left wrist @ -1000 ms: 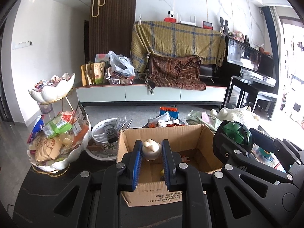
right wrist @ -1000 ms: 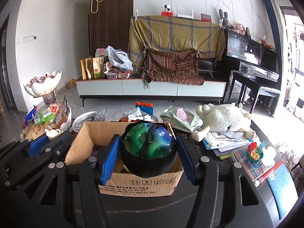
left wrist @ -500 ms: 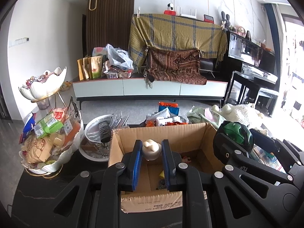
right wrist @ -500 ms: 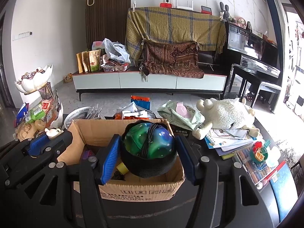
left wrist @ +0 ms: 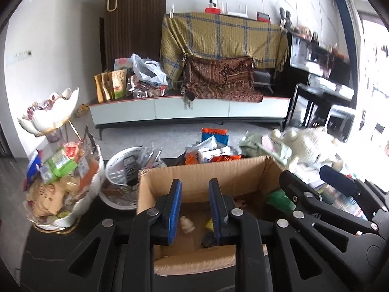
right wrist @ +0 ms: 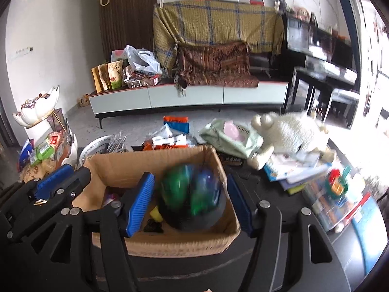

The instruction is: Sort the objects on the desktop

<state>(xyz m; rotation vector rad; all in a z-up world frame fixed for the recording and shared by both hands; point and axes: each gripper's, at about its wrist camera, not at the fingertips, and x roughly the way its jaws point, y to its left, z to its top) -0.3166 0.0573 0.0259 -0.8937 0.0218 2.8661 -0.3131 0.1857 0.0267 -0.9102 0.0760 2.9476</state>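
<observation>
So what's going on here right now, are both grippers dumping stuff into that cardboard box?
Yes. A person holds both grippers over the open brown cardboard box. The left gripper is opening with nothing between its blue pads; a small cream figurine lies on the box floor below. The right gripper is also opening, and the blurred green-and-blue ball in black netting sits between its pads, apparently dropping in.

The left gripper (left wrist: 194,209) is built of matte black plastic, with triangular cut-outs seen in its arms toward 7 and 5 o'clock. Its two fingers (left wrist: 174,209) are lined with ribbed blue pads. Round silver screw heads are set at the joints. The right gripper (right wrist: 190,206) is made the same way: black frame, blue ribbed fingers (right wrist: 141,203), silver screws along the linkages, triangular openings at 7 and 5 o'clock.
</observation>
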